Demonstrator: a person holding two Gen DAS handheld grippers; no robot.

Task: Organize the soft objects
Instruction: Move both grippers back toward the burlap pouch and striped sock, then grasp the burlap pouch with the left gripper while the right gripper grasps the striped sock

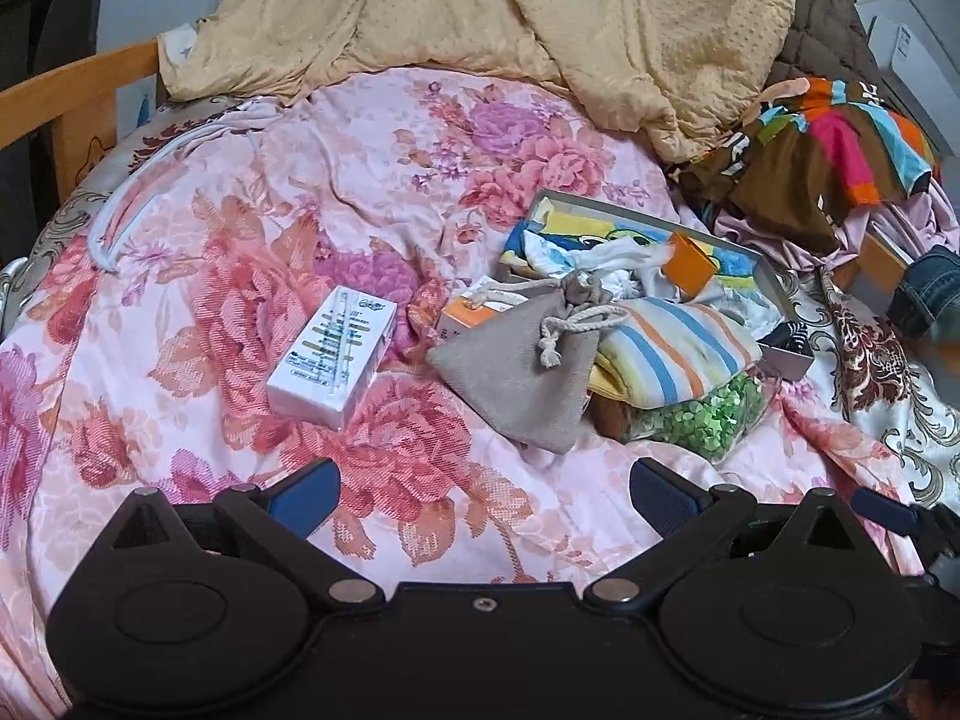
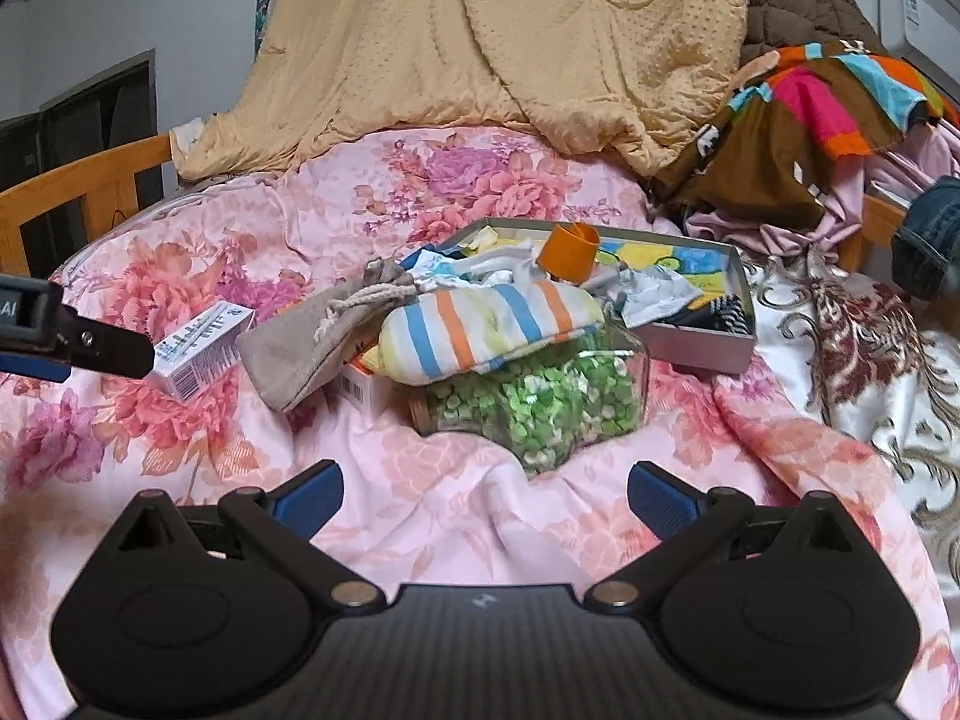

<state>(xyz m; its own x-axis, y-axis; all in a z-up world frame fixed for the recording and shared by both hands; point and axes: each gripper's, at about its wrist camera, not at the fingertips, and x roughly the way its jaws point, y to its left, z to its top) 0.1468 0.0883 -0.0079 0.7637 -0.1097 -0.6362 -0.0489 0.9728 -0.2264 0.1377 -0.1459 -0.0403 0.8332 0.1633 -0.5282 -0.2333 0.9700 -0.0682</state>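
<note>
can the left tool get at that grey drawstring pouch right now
Probably yes. The left tool is open, only bare floral quilt lies between it and the grey drawstring pouch, and nothing covers the pouch.

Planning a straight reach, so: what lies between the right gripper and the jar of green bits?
Only bare floral bedspread separates the open right gripper from the jar of green bits, seen in the right wrist view.

Things heaped mid-bed, toward its right side

A drawstring pouch (image 1: 521, 372) leans on a small carton (image 1: 465, 315); right of it a folded cloth (image 1: 672, 354) lies on a jar (image 2: 540, 402). Behind them sits a tray (image 2: 696, 348) of cloths. A box (image 1: 333, 354) lies apart, left. A blanket (image 1: 480, 18) is piled at the far edge.
</note>
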